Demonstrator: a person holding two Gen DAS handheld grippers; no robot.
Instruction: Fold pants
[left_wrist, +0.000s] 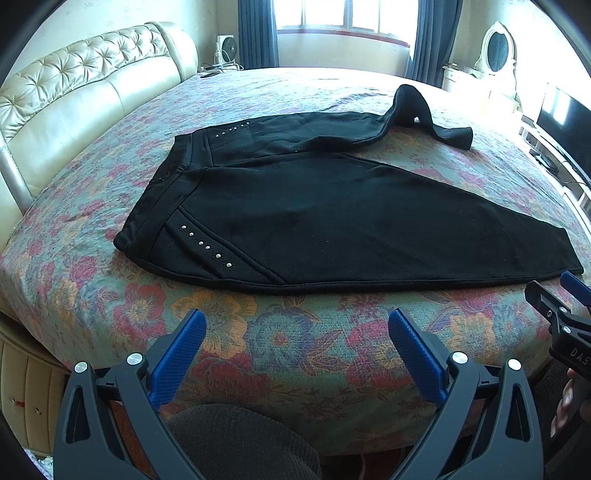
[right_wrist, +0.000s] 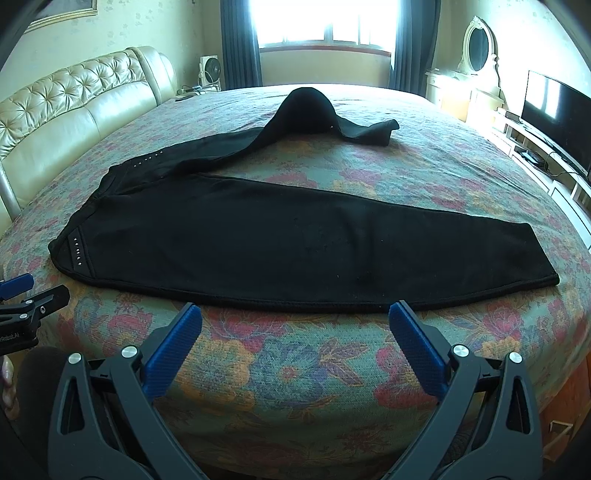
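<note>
**Operator:** Nearest to me, my left gripper (left_wrist: 297, 325) hangs over the flowered bedspread (left_wrist: 280, 332), blue pads spread wide, nothing between them. My right gripper (right_wrist: 295, 319) is the same: fingers splayed, empty, just short of the fabric.

**Colleague:** Why both held back at the bed's edge?

**Operator:** I'd judge it a starting stance. Each sits just shy of the near hem of the black pants (right_wrist: 258, 240), so either can drop onto that edge. The left points toward the waistband (left_wrist: 147, 221) end, the right toward the near leg (right_wrist: 480, 254) and its cuff, which suits a two-handed lift.

**Colleague:** And the pants themselves?

**Operator:** Flat on the bed, waist to my left, the near leg running out to the right, smooth. Behind it, the far leg (right_wrist: 306, 110) is not flat. It arches up off the bedspread in a hump and its cuff flops down to the right.

**Colleague:** So nothing folded yet?

**Operator:** Not that I can see. I reckon that humped leg wants straightening first, or the fold will trap a lump.

**Colleague:** Beyond that?

**Operator:** The padded headboard (left_wrist: 92, 81) left, curtained window (right_wrist: 325, 26) behind, a television (right_wrist: 554, 114) right. None is in the way.
</note>
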